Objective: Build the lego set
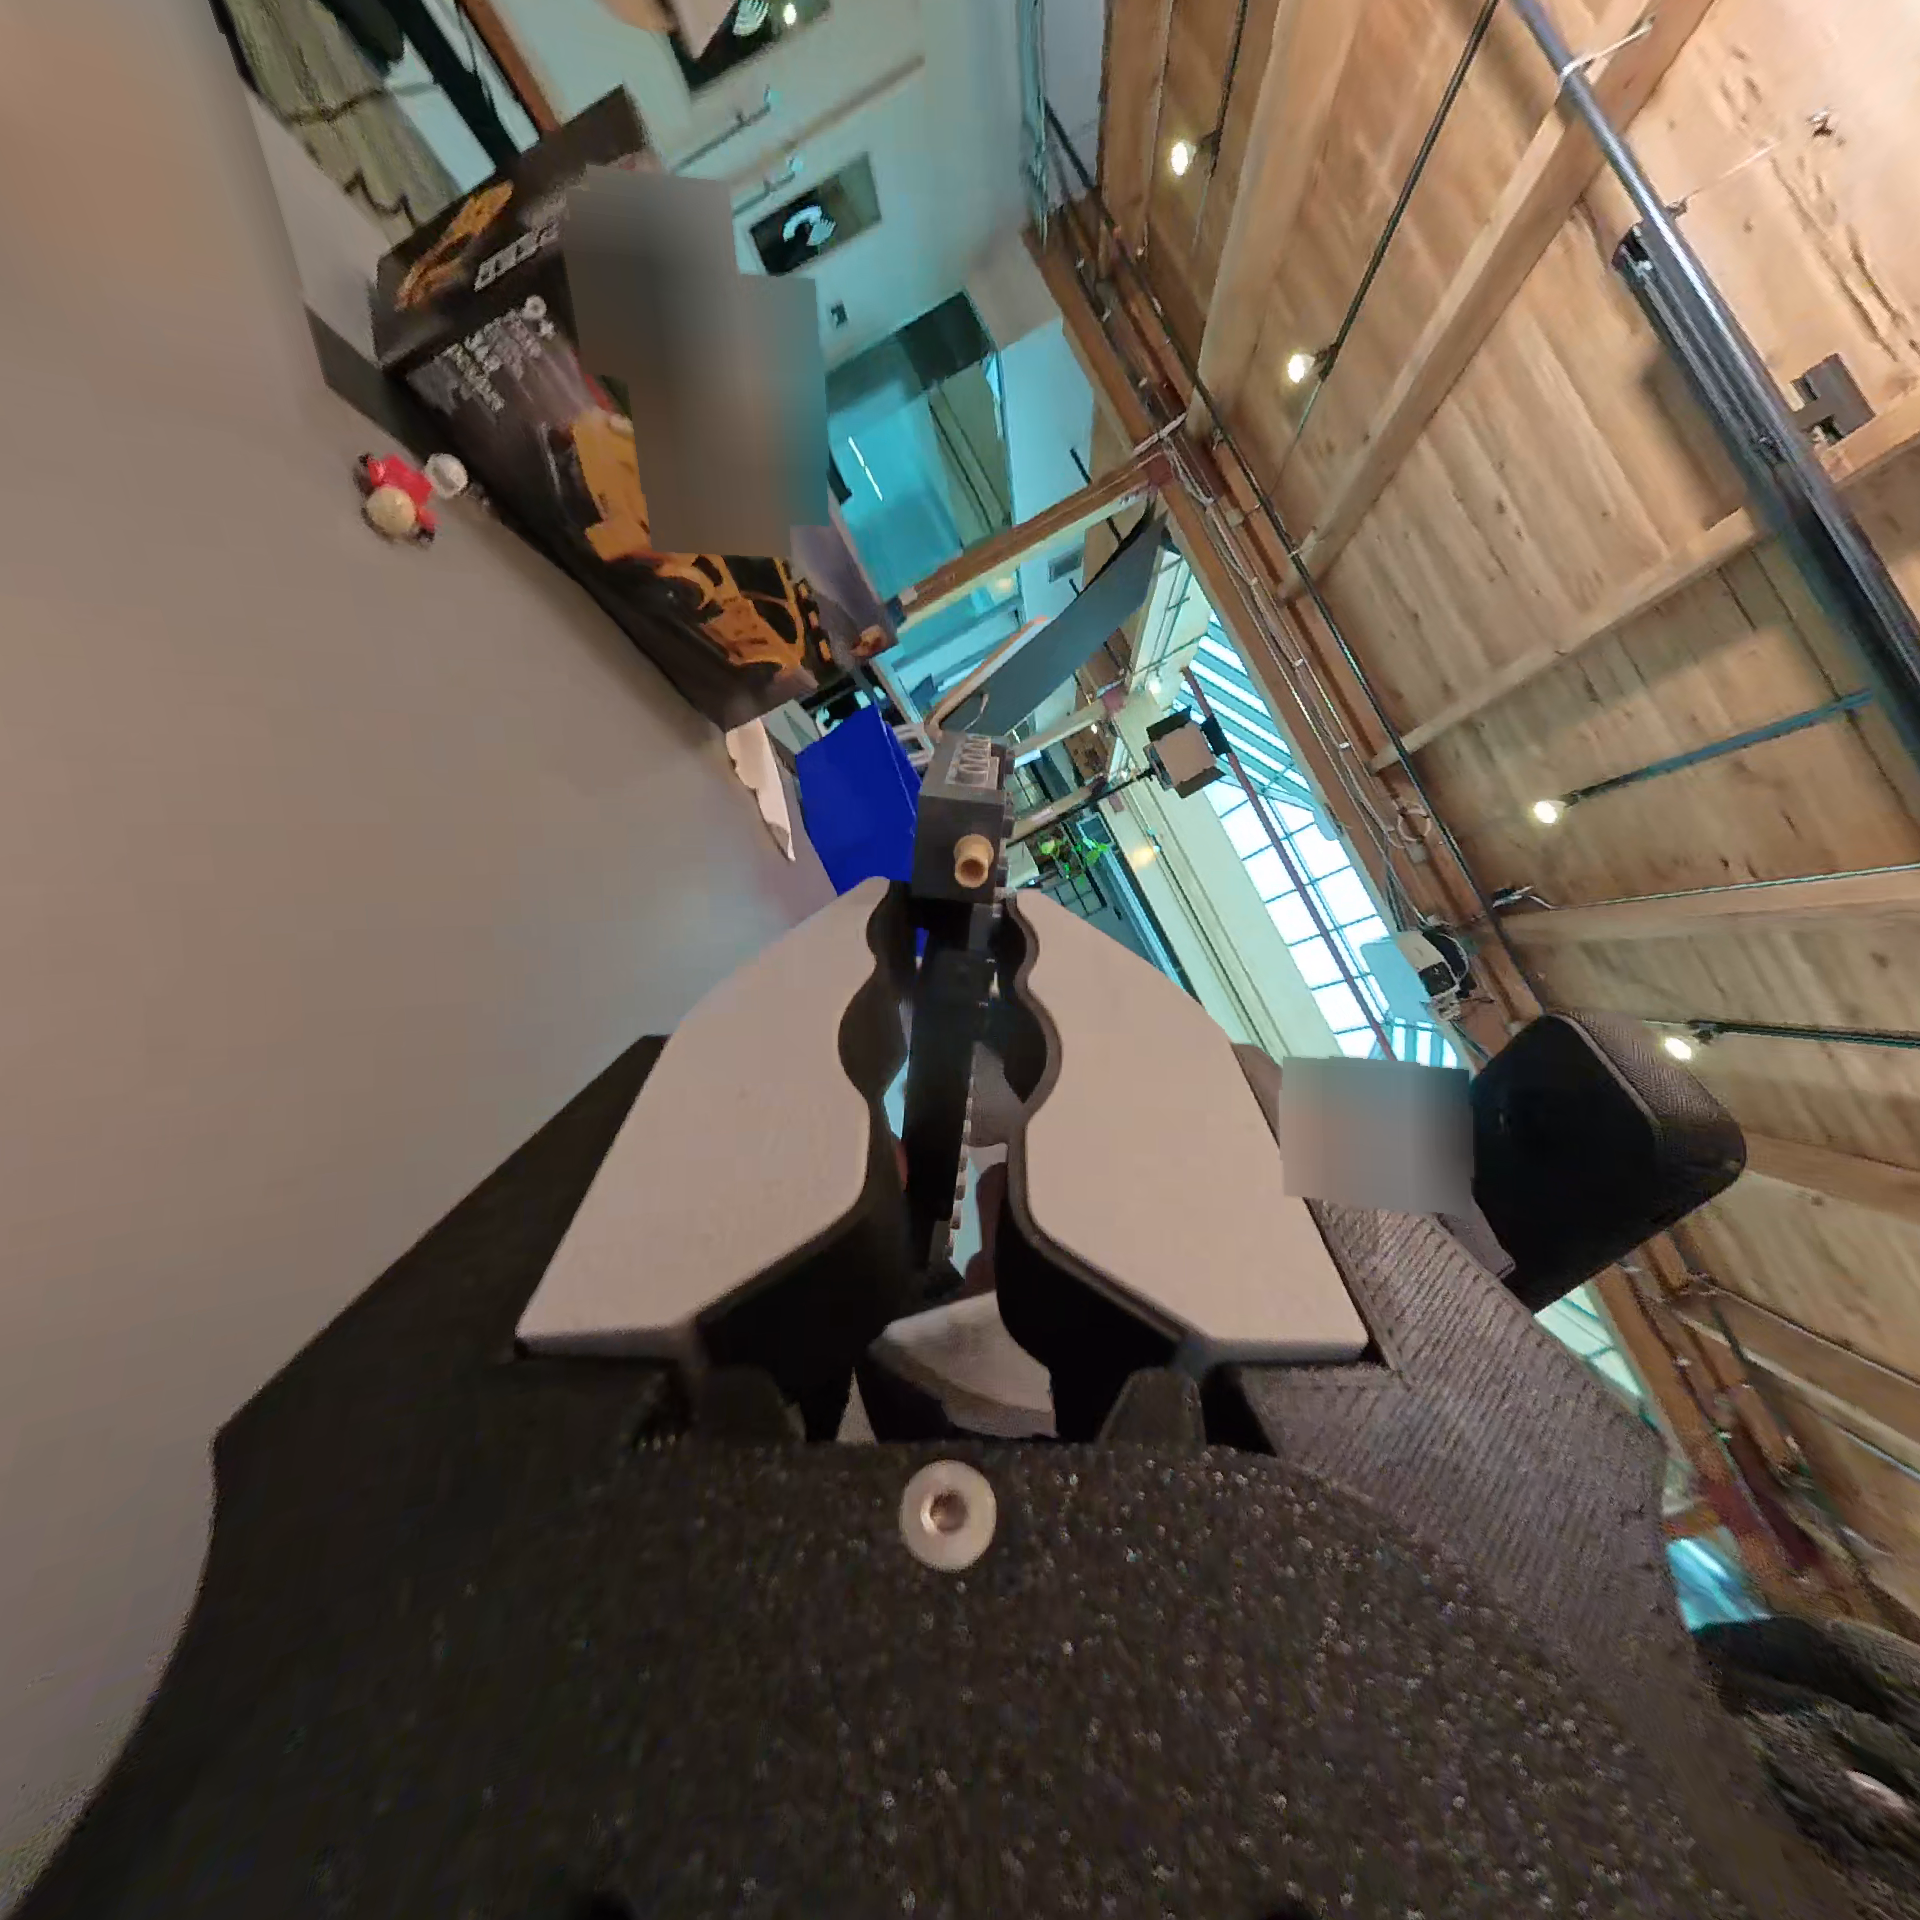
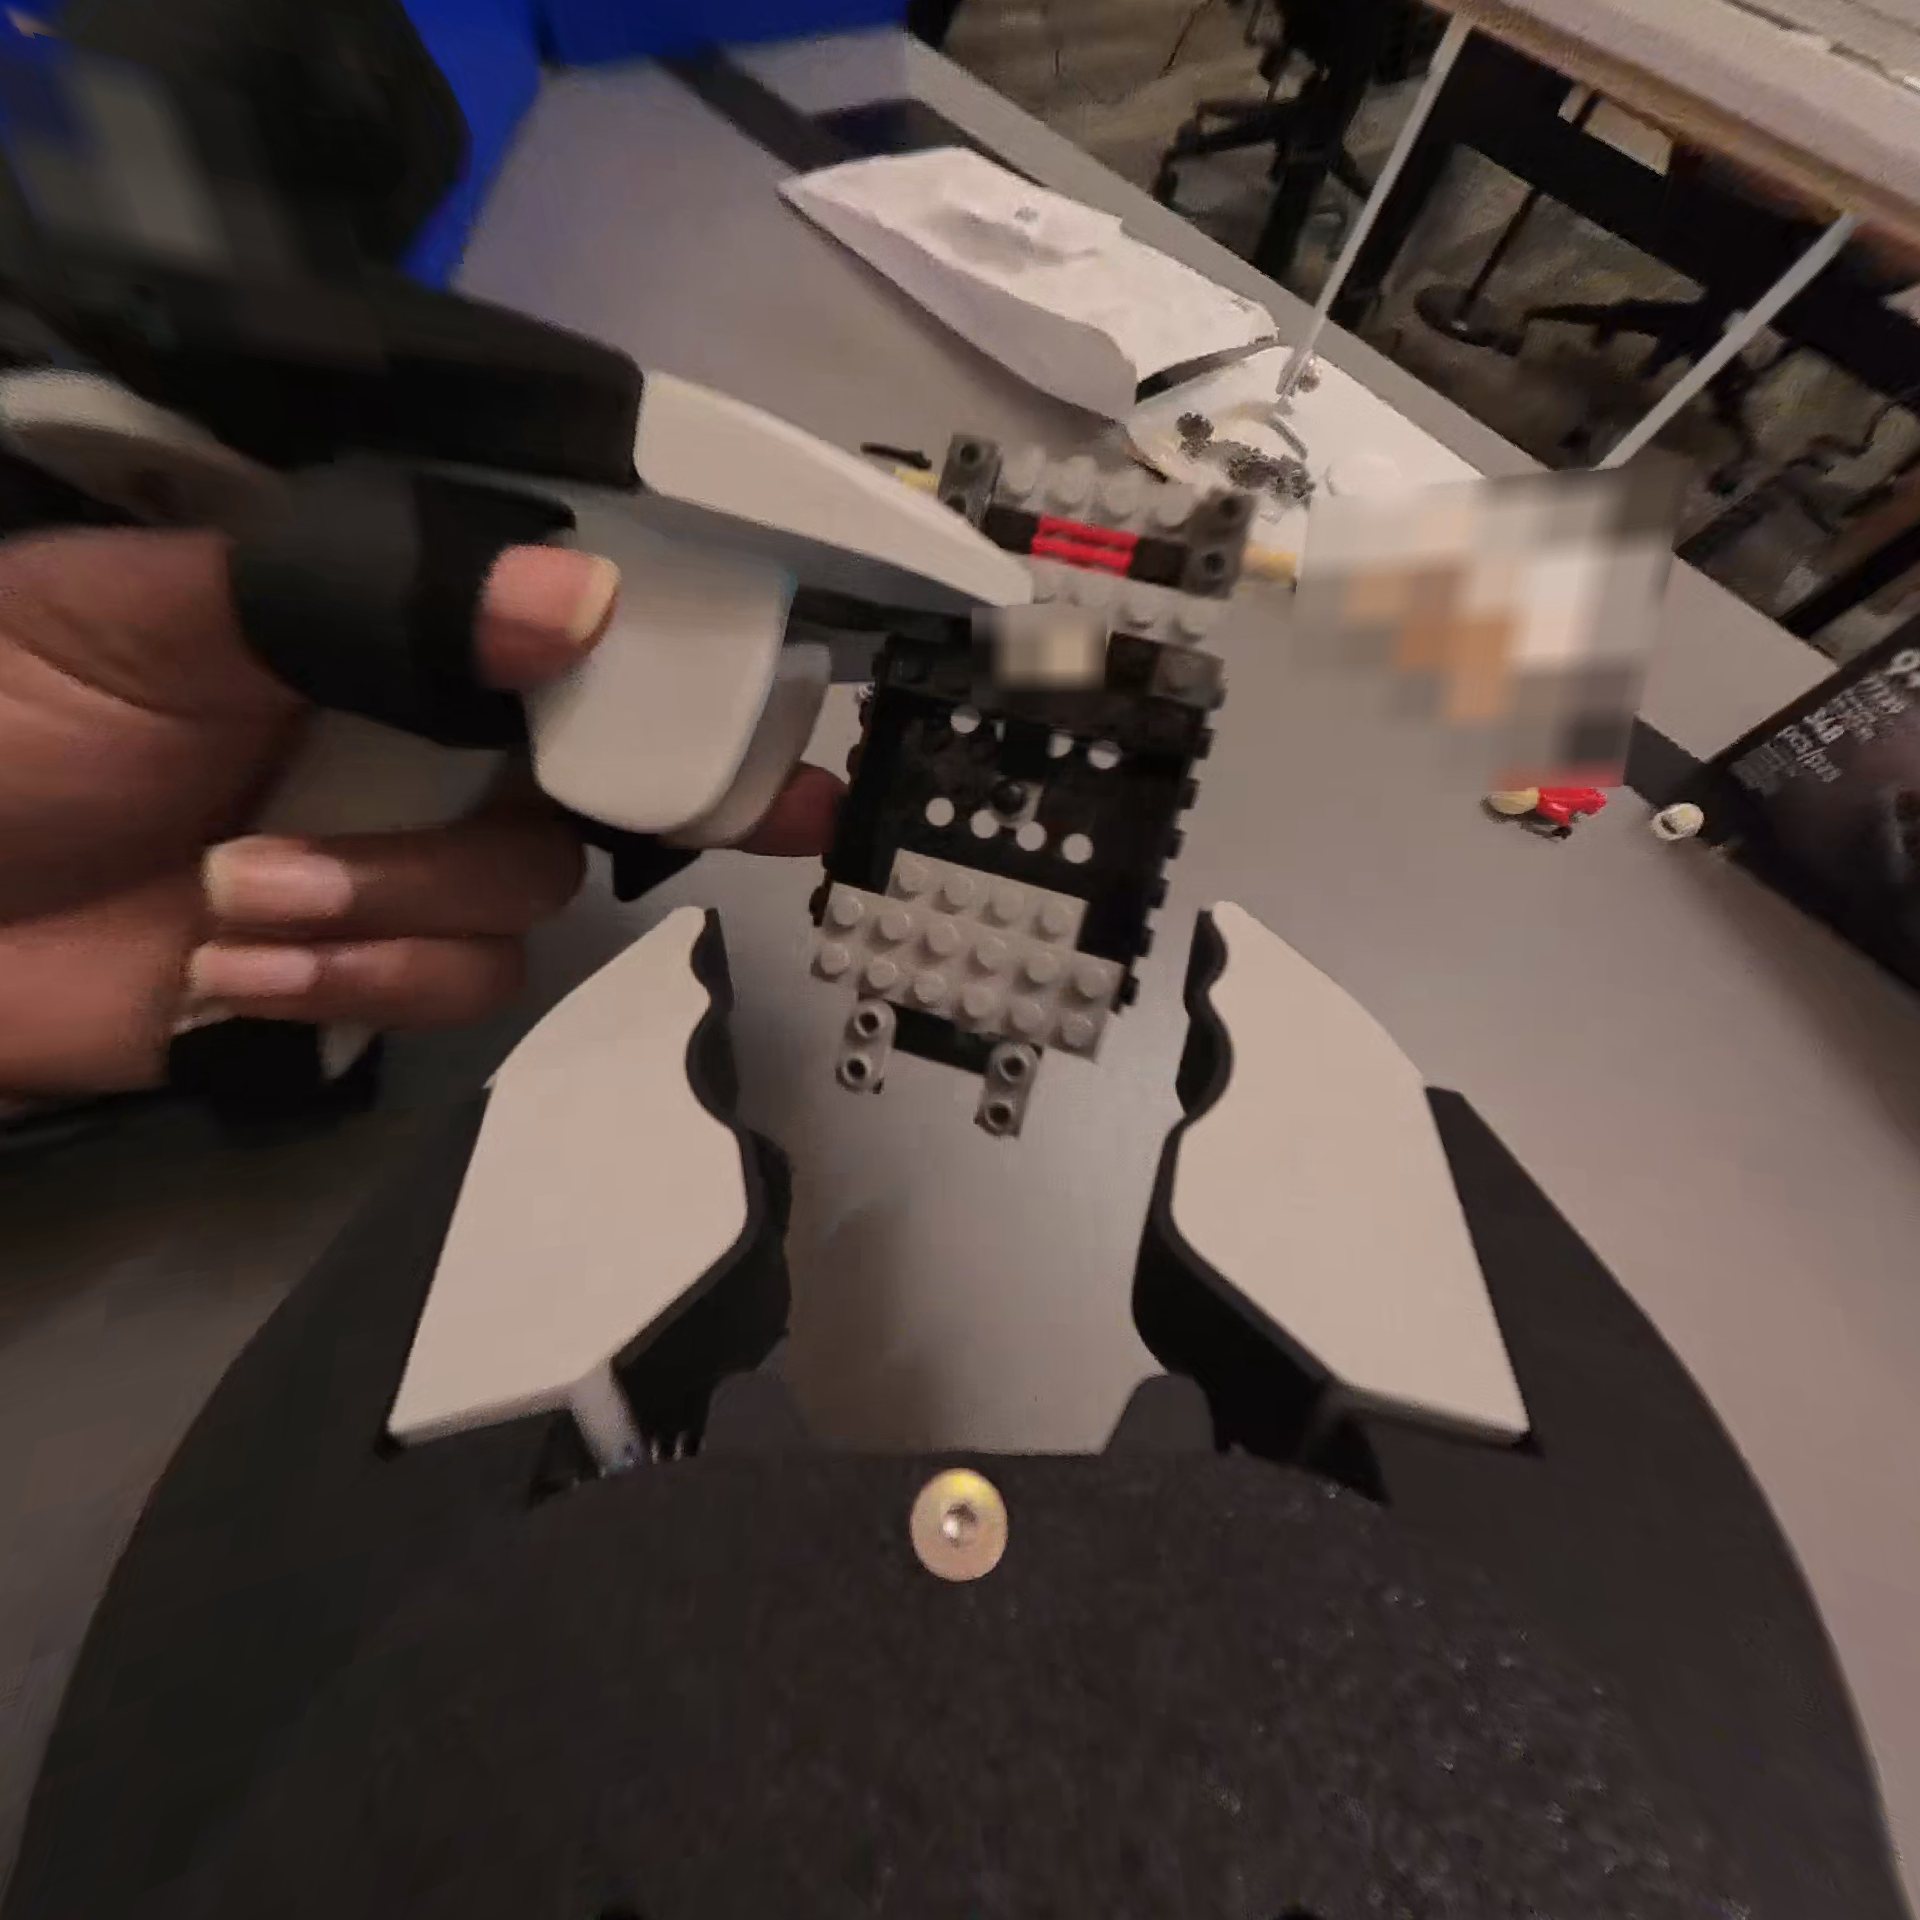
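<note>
A: How far along is the build?

B: Partway, by the look of it. The lego assembly (image 2: 997,821) is a flat black frame with a light grey studded plate at its 6 o'clock end and red bars near 12; open holes and bare studs suggest much is left.

A: Where is it?

B: Held in the air above the grey table (image 2: 1455,1039), pinched edge-on by the left gripper (image 1: 951,914), jaws narrow around it. The right gripper (image 2: 956,925) sits just below, jaws wide and empty.

A: Anything else?

B: Loose pieces (image 2: 1548,805) at 3 o'clock, beside the set's box (image 2: 1829,821).
</note>
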Demonstrator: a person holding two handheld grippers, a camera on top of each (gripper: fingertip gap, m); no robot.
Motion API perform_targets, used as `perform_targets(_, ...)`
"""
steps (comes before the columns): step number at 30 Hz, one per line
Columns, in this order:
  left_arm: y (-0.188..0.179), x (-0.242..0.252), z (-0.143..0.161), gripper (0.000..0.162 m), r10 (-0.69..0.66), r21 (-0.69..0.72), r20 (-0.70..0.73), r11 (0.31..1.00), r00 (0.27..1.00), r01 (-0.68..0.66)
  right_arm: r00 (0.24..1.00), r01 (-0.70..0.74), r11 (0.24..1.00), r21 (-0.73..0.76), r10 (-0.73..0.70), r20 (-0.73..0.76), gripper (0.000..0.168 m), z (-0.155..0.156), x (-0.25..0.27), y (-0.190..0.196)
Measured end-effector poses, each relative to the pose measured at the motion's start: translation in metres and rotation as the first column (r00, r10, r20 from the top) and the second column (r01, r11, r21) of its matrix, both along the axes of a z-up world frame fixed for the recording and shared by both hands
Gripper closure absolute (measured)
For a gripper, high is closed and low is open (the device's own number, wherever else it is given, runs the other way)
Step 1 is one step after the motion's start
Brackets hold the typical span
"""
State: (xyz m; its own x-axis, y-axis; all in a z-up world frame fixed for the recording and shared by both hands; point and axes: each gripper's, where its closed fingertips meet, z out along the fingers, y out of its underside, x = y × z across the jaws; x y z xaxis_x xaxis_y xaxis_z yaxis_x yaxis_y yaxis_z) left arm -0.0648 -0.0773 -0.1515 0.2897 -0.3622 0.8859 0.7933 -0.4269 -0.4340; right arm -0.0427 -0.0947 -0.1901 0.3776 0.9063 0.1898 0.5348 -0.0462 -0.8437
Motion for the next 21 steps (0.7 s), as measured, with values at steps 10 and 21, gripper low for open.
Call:
perform_targets(10,-0.047,-0.016,0.026,0.133,0.068,0.157,-0.227,0.987,0.972,-0.032,0.830,-0.471,0.877,0.097,0.404,0.385,0.103,0.027,0.012,-0.001)
perform_targets(21,-0.051,-0.049,-0.003,0.121,0.061,0.132,-0.559,0.991,0.827,0.016,0.149,-0.837,0.392,-0.382,0.834,0.531,0.103,-0.064,0.045,-0.049)
